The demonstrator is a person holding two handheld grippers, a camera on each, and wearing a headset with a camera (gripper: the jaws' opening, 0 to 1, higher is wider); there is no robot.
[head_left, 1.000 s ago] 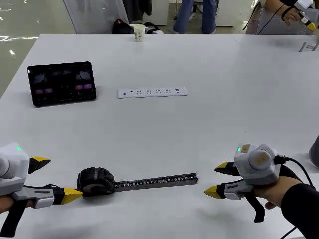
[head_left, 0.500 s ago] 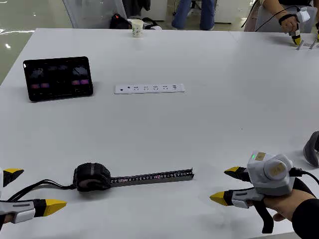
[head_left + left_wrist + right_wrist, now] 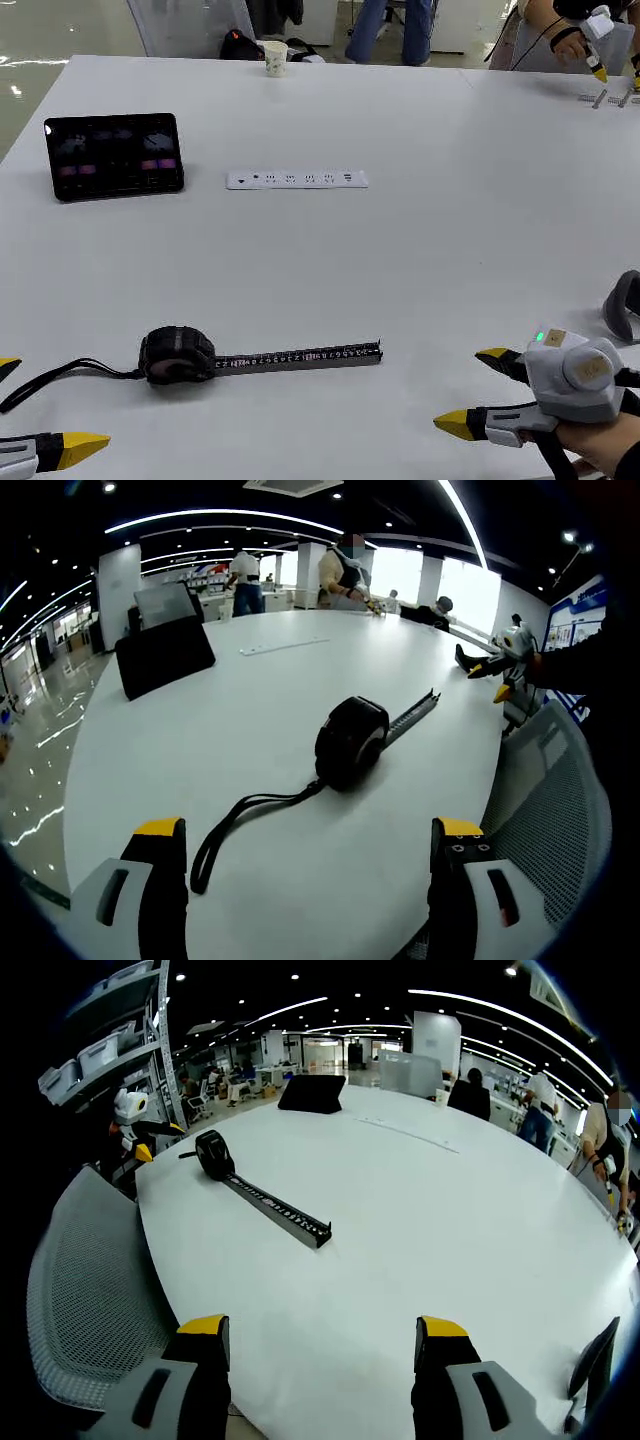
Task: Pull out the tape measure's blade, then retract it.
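The left gripper (image 3: 45,405), lower left, and right gripper (image 3: 470,390), lower right, are gaping wide, grasping nothing, flanking the tape measure (image 3: 178,354) lying on the desk (image 3: 400,250).

Left gripper (image 3: 60,400) has backed off the tape measure (image 3: 178,355). A second ago its lower jaw tip was against the case; now it sits well apart, beyond the strap (image 3: 60,378), which lies fully exposed. Right gripper (image 3: 458,389) has drawn farther from the blade (image 3: 300,357) tip.
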